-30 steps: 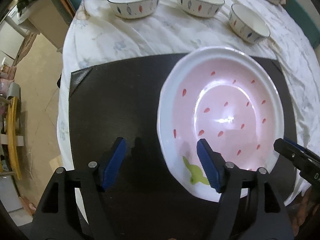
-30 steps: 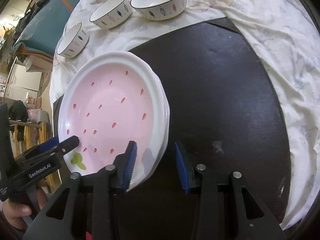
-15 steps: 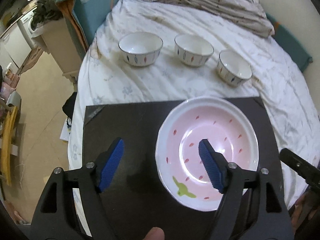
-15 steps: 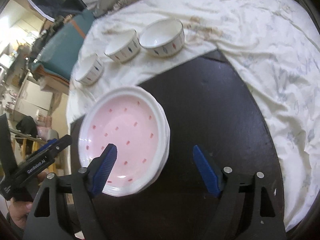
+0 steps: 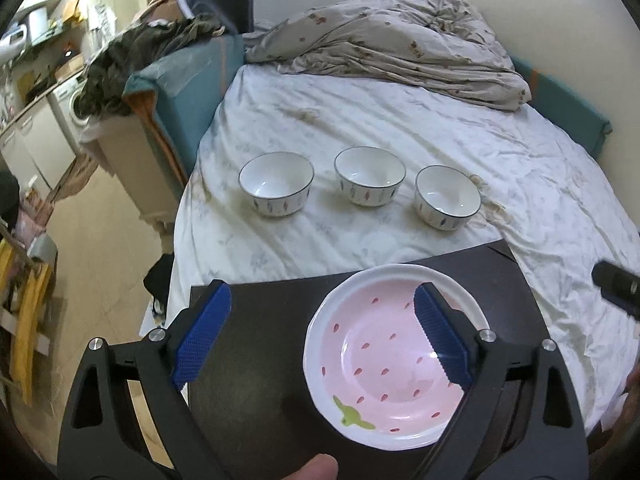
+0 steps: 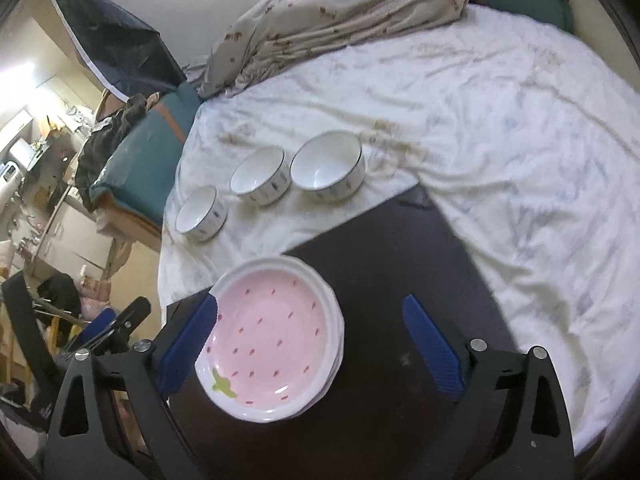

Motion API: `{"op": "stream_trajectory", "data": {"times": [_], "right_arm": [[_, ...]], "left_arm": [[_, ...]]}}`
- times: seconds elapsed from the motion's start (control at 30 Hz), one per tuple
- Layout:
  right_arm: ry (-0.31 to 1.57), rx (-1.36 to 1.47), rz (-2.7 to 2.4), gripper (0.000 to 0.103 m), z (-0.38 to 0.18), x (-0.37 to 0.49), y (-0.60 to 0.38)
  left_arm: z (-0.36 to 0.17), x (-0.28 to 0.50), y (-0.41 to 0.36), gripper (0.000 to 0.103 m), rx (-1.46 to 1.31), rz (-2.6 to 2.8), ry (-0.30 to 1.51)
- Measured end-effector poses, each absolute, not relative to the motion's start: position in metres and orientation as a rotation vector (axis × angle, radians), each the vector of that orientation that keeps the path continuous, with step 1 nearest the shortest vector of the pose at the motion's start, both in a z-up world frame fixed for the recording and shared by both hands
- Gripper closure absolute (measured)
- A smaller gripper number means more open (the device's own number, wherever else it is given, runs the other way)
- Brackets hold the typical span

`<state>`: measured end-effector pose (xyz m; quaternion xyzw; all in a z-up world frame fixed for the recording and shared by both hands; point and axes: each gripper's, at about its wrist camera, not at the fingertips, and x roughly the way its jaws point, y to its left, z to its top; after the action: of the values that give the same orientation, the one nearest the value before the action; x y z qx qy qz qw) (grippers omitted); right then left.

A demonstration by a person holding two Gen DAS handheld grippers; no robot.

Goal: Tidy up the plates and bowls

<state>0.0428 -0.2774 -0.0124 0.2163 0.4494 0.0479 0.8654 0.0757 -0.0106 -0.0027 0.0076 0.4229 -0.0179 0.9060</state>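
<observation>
A stack of pink strawberry-pattern plates rests on a black mat at the near end of the bed. Three white bowls with leaf marks stand in a row on the sheet beyond the mat, also in the right wrist view. My left gripper hovers above the plates' left side, its jaws opening and gripping nothing. Over the plates' right side my right gripper is raised too, jaws opening, pads off the rim.
The white sheet covers the bed, with a crumpled duvet at the far end. A teal cushion and clothes lie at the bed's left. Floor drops away left of the mat. A thumb shows at the bottom.
Both grippers have lifted away from the plates and tilted up, so more of the bed shows. The right jaws, close around the plates' rim before, have spread wide; the left jaws widened too.
</observation>
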Motion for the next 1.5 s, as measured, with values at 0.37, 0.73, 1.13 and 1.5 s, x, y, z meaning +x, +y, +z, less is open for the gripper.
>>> {"op": "stream_trajectory", "data": {"times": [0.37, 0.73, 1.13, 1.5], "right_arm": [[0.931, 0.400, 0.052, 0.006, 0.002, 0.083, -0.317], [0.990, 0.467, -0.018, 0.006, -0.027, 0.136, -0.353], [1.077, 0.505, -0.065, 0.006, -0.066, 0.179, -0.369], [1.202, 0.574, 0.014, 0.028, -0.119, 0.252, -0.348]], "left_arm": [[0.013, 0.112, -0.021, 0.012, 0.036, -0.057, 0.866], [-0.003, 0.167, -0.043, 0.012, -0.049, -0.097, 0.960], [-0.053, 0.237, -0.091, 0.021, -0.072, -0.134, 1.145], [-0.120, 0.304, -0.127, 0.044, -0.103, -0.124, 1.353]]}}
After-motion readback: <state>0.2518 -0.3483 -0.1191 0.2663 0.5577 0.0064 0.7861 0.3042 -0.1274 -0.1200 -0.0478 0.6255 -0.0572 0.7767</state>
